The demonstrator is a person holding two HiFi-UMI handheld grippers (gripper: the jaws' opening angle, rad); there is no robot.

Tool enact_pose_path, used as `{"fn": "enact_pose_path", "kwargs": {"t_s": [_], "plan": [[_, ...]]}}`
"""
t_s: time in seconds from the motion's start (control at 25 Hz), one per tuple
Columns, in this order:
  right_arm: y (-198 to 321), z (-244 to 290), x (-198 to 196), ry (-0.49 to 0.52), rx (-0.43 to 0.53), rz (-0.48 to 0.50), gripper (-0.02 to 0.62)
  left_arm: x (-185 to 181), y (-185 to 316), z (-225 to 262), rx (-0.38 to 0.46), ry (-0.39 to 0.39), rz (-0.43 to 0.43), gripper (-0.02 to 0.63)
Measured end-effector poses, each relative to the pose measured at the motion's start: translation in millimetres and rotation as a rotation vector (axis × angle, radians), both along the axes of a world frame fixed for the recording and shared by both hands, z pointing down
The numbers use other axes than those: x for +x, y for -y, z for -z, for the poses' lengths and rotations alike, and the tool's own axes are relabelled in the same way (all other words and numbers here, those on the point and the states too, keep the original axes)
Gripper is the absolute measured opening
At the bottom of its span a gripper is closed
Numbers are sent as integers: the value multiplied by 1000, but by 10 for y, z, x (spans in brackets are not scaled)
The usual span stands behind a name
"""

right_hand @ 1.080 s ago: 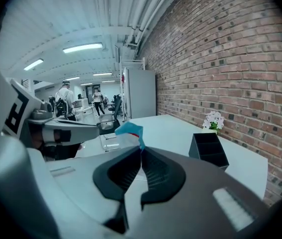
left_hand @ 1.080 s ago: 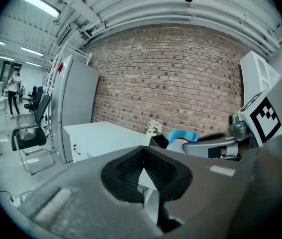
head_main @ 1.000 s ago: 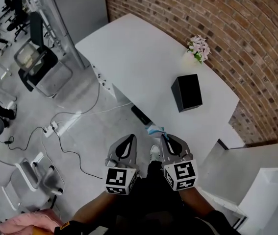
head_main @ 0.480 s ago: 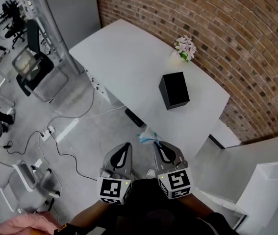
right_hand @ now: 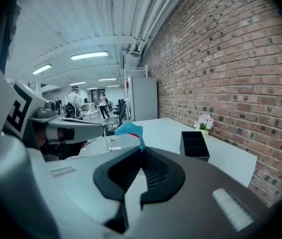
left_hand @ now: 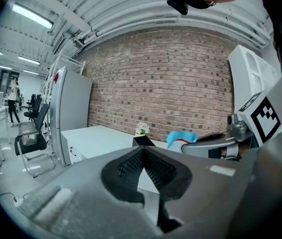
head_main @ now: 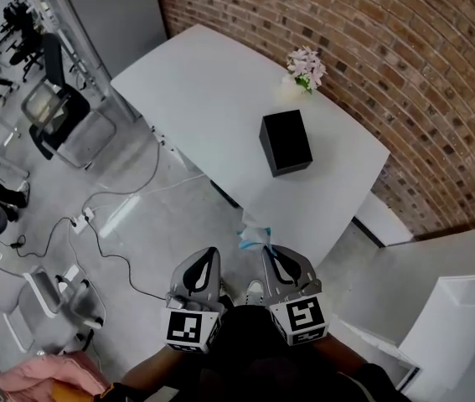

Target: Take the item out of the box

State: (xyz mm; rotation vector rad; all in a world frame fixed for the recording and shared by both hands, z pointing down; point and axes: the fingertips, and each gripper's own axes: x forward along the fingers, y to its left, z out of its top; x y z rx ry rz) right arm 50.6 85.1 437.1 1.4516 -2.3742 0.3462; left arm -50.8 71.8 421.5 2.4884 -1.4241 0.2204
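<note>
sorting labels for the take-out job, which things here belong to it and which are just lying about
Job:
- box
- blue item, clamped at the tips of the right gripper

Lying about:
- flowers
- chair

A white table (head_main: 212,82) carries a black box (head_main: 286,142) towards its right end. A small pot of flowers (head_main: 304,67) stands near the box, at the table's far edge.
</note>
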Motion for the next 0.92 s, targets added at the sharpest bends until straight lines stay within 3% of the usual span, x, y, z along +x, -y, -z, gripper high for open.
{"fn": "enact_pose_path", "kwargs": {"t_s": [0.92], "plan": [[18,-49,49,7,-8,-42,3,68,65,14,19,-2,-38,3]]}}
